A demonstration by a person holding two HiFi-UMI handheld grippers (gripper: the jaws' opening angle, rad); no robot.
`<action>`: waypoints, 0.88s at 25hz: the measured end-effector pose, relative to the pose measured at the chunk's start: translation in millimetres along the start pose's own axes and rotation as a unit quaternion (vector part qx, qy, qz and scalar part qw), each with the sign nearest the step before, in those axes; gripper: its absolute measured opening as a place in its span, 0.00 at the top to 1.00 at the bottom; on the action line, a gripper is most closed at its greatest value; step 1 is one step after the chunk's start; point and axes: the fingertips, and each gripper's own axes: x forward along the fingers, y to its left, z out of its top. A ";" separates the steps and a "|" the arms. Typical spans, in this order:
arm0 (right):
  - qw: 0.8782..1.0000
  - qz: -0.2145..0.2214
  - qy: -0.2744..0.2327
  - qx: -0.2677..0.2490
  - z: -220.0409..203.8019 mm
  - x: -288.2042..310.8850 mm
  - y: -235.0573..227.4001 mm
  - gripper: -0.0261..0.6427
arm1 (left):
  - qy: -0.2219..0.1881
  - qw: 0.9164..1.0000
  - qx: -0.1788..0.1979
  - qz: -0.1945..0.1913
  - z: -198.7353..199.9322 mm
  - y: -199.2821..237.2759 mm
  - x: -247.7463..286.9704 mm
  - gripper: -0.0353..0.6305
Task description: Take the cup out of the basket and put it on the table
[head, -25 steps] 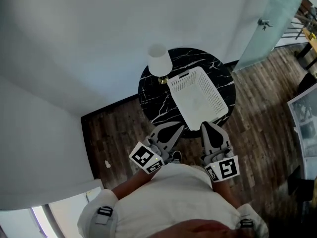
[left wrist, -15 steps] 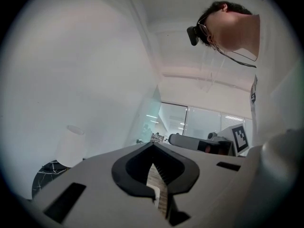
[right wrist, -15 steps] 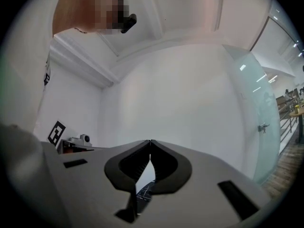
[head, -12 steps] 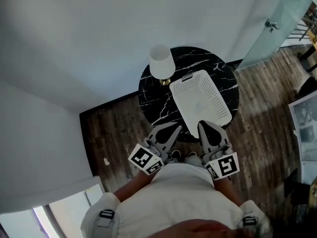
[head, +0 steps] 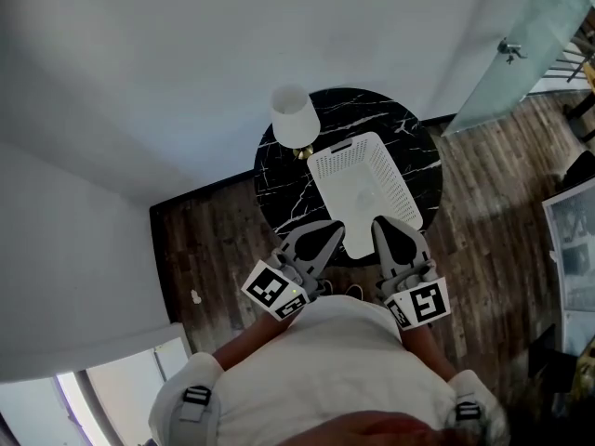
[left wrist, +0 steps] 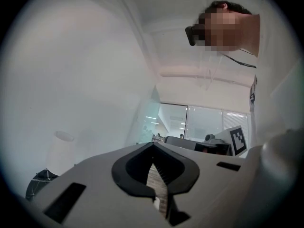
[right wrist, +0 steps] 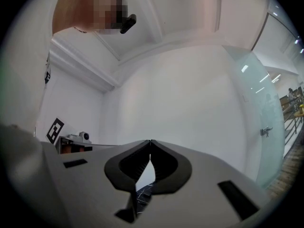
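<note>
One round black marble worktop (head: 279, 189) fills the middle of the head view, standing on dark wooden floor (head: 214, 249) against a white wall (head: 139, 82). A white perforated basket (head: 402, 186) lies across the worktop's right half, one short end reaching its near edge. A white lamp (head: 295, 117) stands at the far left rim, just beside the basket's far corner. The left tool (head: 333, 229) and right tool (head: 383, 225) are held close to the person's body, pointing at the basket's near end but not over it. Each tool's own view shows its jaws clenched tip to tip with nothing between them; only floorboards show through the left slit and marble through the right. The cup cannot be picked out against the basket's pale interior from above, so it is presumably still inside, and the task looks barely begun.

The step in hand appears to be the reach. It would go best with one tool's jaws spread before crossing the basket's rim, coming down from above rather than over the near wall. The jaws should then close on the cup's wall, not its lip. A straight lift clear of the rim, followed by a set-down on the bare marble left of the basket and away from the lamp, would avoid snagging. The other tool could steady the light basket
</note>
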 end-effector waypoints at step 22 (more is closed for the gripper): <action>0.999 -0.010 0.036 0.033 -19.3 -45.3 11.1 0.95 | 0.051 0.998 -0.028 0.006 -32.4 -31.7 -16.9 0.94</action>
